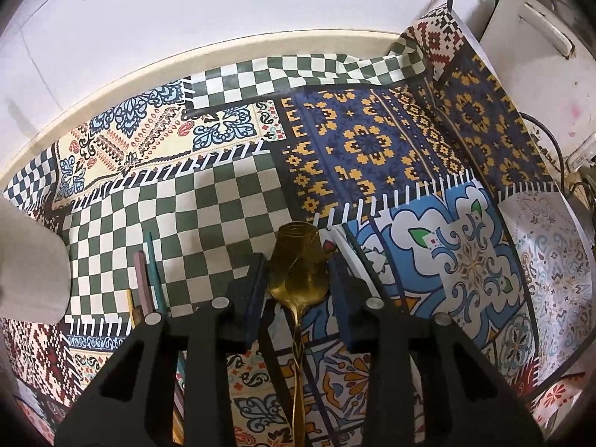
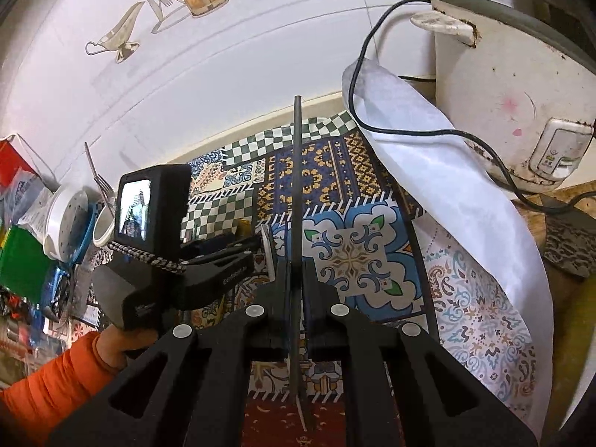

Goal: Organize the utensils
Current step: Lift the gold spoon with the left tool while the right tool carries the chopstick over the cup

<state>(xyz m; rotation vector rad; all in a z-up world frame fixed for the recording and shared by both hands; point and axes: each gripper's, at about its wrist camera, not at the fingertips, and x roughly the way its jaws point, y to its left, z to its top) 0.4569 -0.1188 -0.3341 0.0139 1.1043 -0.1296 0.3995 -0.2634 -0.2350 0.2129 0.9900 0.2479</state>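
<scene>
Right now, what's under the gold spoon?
Under the gold spoon, between the left hand-held gripper fingers, lies the patterned tablecloth. Whether it touches the cloth can't be told; its handle end is hidden.

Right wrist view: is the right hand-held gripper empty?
No: the right hand-held gripper is shut on a thin dark chopstick that sticks out past its fingertips.

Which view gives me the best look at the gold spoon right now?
The left wrist view. The gold spoon sits dead centre between the left gripper fingers, bowl and handle both clear. In the right wrist view only a gold sliver shows beyond the left gripper's body.
</scene>
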